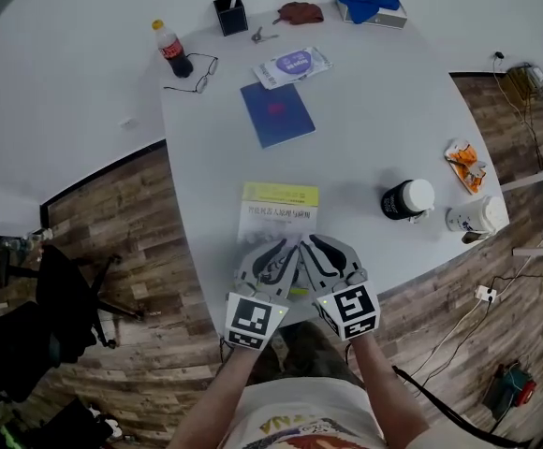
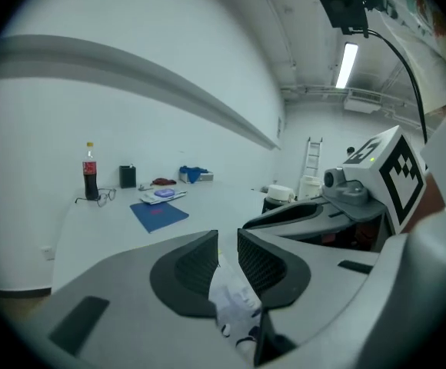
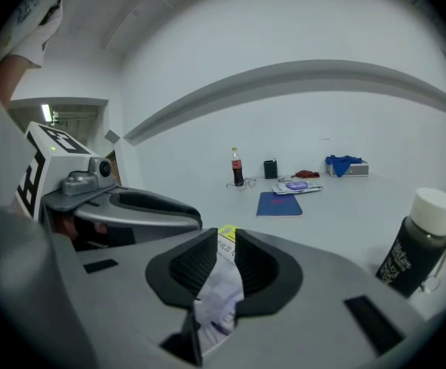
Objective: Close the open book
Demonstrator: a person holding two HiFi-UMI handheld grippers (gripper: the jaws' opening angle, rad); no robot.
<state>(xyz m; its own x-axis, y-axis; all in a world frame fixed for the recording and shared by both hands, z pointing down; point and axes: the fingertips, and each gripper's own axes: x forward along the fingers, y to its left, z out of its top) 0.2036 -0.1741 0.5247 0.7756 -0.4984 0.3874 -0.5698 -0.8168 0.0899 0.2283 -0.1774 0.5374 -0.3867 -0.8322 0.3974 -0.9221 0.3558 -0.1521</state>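
Observation:
The book [image 1: 279,209] lies flat and closed on the white table [image 1: 374,110], white cover up, with a yellow band at its far end. Both grippers sit side by side over its near edge. The left gripper [image 1: 273,245] and the right gripper [image 1: 313,243] each have their jaws a narrow gap apart. In the left gripper view the cover [image 2: 234,302] shows through the gap of the left gripper [image 2: 227,244], with nothing pinched. The right gripper view shows the same for the right gripper [image 3: 225,244], over the cover [image 3: 219,294].
Farther back lie a blue notebook [image 1: 276,113], a wipes pack [image 1: 292,65], glasses [image 1: 197,73], a cola bottle [image 1: 171,50] and a black pen holder [image 1: 230,14]. A dark jar with a white lid [image 1: 407,199] stands right of the book. A black chair [image 1: 66,288] stands left of the table.

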